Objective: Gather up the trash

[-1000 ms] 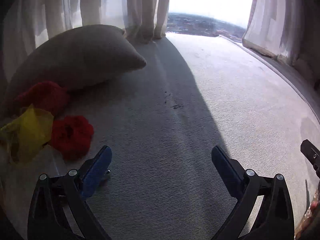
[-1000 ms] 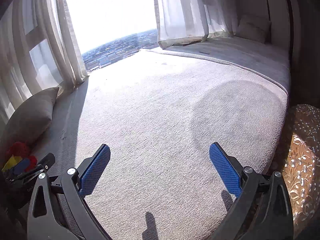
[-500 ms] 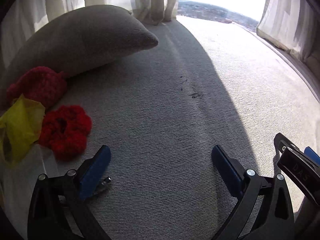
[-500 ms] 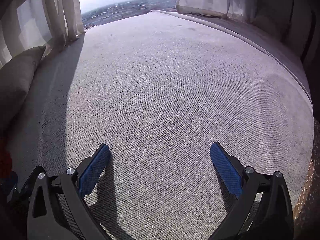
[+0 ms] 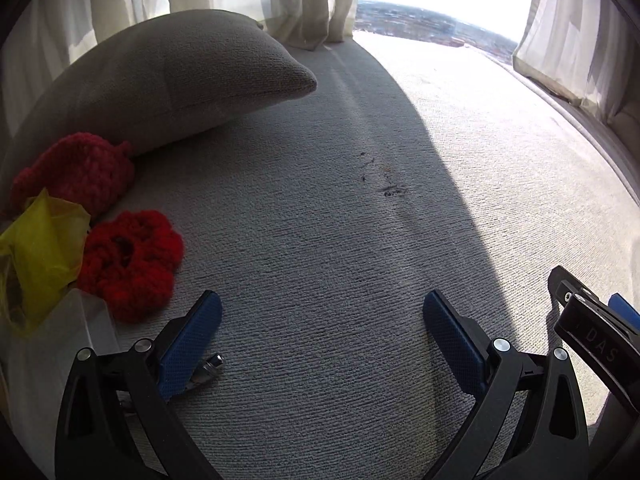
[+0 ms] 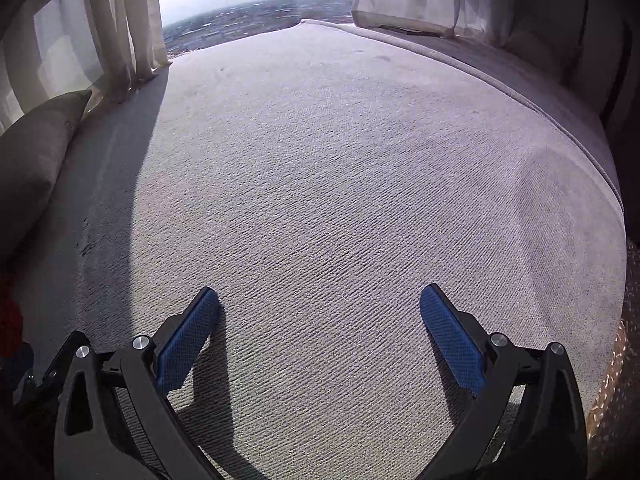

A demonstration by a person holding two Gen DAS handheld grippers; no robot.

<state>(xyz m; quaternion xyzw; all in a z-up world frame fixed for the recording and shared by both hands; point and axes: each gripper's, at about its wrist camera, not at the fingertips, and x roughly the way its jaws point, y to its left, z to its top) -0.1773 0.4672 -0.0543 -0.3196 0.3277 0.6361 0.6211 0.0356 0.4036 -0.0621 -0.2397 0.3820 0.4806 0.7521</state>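
In the left wrist view my left gripper (image 5: pixel 322 332) hangs open just above a grey woven cushion surface (image 5: pixel 328 264), nothing between its blue pads. A crumpled yellow plastic bag (image 5: pixel 38 256) lies at the far left, beside two red crocheted pieces (image 5: pixel 130 260) (image 5: pixel 76 172). A small metal object (image 5: pixel 208 368) lies partly hidden behind the left pad, next to a clear plastic sheet (image 5: pixel 60 344). Dark crumbs (image 5: pixel 390 190) speckle the fabric ahead. My right gripper (image 6: pixel 320 320) is open and empty over bare fabric; its black tip (image 5: pixel 592 320) shows at the left view's right edge.
A large beige pillow (image 5: pixel 168 76) leans at the back left, with curtains (image 5: pixel 304 0) and a bright window behind it. The round cushion's edge (image 6: pixel 608 184) curves off on the right, beside a patterned brown surface (image 6: pixel 616 392). Sunlit fabric stretches ahead.
Both grippers have dropped lower and tilted down toward the fabric. The red pieces, yellow bag and pillow now look closer in the left view, and the right gripper's tip has entered it.
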